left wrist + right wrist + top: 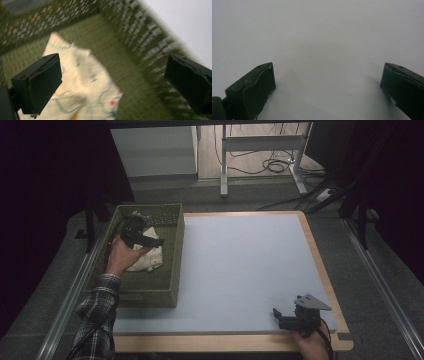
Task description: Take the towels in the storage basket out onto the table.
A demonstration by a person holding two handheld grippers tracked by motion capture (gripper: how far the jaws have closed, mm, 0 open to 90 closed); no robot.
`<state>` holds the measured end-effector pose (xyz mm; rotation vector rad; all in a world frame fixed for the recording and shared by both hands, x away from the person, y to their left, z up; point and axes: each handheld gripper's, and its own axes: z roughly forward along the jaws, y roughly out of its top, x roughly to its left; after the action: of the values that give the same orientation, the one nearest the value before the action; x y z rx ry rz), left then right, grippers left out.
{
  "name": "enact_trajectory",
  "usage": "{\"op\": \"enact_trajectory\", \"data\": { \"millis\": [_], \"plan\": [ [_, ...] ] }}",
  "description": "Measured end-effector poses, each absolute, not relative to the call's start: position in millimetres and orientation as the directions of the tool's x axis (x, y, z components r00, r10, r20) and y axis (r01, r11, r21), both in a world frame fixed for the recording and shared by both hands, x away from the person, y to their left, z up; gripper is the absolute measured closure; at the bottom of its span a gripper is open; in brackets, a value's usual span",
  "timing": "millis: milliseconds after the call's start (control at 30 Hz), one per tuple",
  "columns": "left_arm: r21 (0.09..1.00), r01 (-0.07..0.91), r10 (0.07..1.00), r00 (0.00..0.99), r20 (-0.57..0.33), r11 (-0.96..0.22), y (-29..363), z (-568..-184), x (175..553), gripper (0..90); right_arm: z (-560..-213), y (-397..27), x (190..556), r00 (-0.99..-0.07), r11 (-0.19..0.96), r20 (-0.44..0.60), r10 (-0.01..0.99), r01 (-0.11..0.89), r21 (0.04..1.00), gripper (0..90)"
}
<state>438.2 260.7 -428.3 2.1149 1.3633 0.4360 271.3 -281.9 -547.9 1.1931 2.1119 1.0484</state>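
Left gripper [150, 241] held over the green basket [172, 265] at the left edge of the tabletop [240, 270], jaws spread wide, nothing pinched between them. Left gripper view: cream cloth [82, 87] with small printed marks directly below and ahead of the left gripper [112, 85], crumpled on the basket floor, partly behind one jaw, reaching into the gap between both; other jaw clear of the cloth, over bare basket floor near the perforated basket wall [140, 32]. Contact between jaw and cloth: cannot tell, view blurred. High view: cloth [150, 257] just under and on the near side of the left gripper, inside the basket, toward its left wall; hand [121, 256] gripping the tool from the near side, plaid sleeve [97, 315] trailing toward the bottom edge. Pale tabletop surface to the right of the basket, wooden rim [320, 265] around it. Right gripper [278, 316] well apart from basket and cloth, low at the near right corner of the tabletop, grey three-cornered plate [312, 302] on top, hand [312, 345] behind it. Right gripper view: right gripper [328, 87] jaws spread wide, holding nothing, plain tabletop [319, 37] ahead and between them.
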Motion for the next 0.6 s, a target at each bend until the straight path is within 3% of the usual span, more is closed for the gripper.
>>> {"op": "enact_trajectory", "data": {
  "millis": [400, 600],
  "plan": [
    [0.483, 0.828, 0.93, 0.361, -0.066, -0.287, 289, -472, 467, 0.9, -548, -282, 271, -0.496, 0.321, -0.045, 0.867, 0.488, 0.812, 0.0],
    [0.366, 0.884, 0.938, 0.339, -0.074, -0.29, 291, -497, 485, 1.4, -548, -282, 271, -0.496, 0.322, -0.046, 0.867, 0.488, 0.811, 0.0]
  ]
}}
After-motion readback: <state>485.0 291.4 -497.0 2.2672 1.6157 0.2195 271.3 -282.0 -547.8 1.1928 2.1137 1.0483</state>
